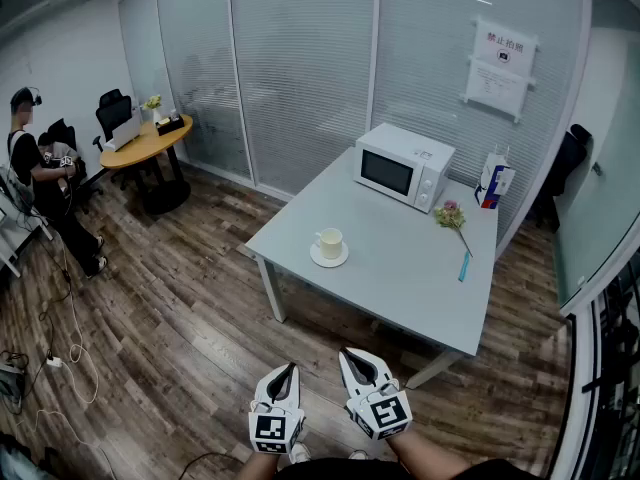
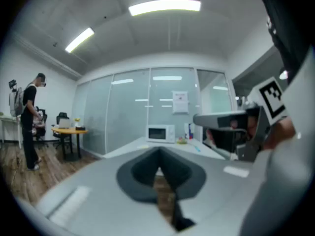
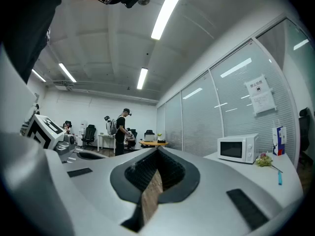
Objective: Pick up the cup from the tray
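Note:
A cream cup (image 1: 330,241) stands on a white saucer (image 1: 329,258) near the left edge of the grey table (image 1: 400,273). Both grippers hang low over the wooden floor, well short of the table's near edge and far from the cup. My left gripper (image 1: 289,368) has its jaws shut with nothing between them, and the same goes for my right gripper (image 1: 347,353) beside it. In the left gripper view the shut tips (image 2: 158,152) point toward the table. In the right gripper view the tips (image 3: 157,151) meet as well. I cannot make out the cup in either gripper view.
A white microwave (image 1: 403,166) sits at the table's far side, with a carton (image 1: 494,181), a pink flower (image 1: 452,215) and a blue pen (image 1: 464,266) to its right. A person (image 1: 40,183) stands at far left near a round wooden table (image 1: 147,144). Cables (image 1: 60,353) lie on the floor.

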The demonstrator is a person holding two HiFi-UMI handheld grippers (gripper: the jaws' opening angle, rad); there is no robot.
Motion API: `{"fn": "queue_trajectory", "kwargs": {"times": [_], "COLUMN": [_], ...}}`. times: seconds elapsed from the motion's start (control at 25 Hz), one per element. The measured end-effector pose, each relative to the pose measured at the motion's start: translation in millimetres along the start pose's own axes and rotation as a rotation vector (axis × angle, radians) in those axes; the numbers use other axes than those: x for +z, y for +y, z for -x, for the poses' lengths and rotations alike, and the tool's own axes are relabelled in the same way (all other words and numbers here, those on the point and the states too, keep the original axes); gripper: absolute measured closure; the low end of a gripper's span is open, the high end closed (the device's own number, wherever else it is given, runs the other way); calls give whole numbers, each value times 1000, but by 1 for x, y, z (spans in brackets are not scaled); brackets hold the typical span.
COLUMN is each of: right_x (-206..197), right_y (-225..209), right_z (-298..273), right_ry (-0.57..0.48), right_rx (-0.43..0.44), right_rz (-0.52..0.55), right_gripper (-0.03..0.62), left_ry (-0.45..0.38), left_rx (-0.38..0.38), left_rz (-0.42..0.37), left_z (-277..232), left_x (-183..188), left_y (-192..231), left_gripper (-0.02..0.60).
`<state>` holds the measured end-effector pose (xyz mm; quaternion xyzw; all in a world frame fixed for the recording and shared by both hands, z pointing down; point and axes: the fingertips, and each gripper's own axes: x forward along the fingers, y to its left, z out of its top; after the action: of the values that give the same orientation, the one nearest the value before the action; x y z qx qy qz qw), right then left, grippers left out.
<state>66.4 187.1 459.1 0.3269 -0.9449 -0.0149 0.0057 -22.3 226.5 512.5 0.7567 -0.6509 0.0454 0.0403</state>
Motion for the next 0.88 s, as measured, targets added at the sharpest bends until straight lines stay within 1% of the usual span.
{"fn": "queue_trajectory", "kwargs": {"times": [0.16, 0.36, 0.56, 0.72, 0.88], "right_x": [2, -6, -8, -10, -16], "right_y": [6, 14, 23, 36, 48], "right_z": [-5, -18, -30, -40, -48], "right_ry": [-6, 17, 26, 23, 45], "right_rx": [0, -5, -20, -25, -13], "right_rz": [3, 2, 12, -4, -23], "right_gripper": [591, 591, 591, 591, 591], "left_ry": [3, 5, -8, 3, 6], "left_rx": [-2, -22, -35, -42, -35], "left_rz": [-4, -7, -3, 3, 40], "left_z": [3, 3, 3, 8, 15], "left_x": [-2, 1, -3, -6, -16], "left_y": [8, 21, 38, 58, 77], "left_gripper": [578, 578, 578, 578, 578]}}
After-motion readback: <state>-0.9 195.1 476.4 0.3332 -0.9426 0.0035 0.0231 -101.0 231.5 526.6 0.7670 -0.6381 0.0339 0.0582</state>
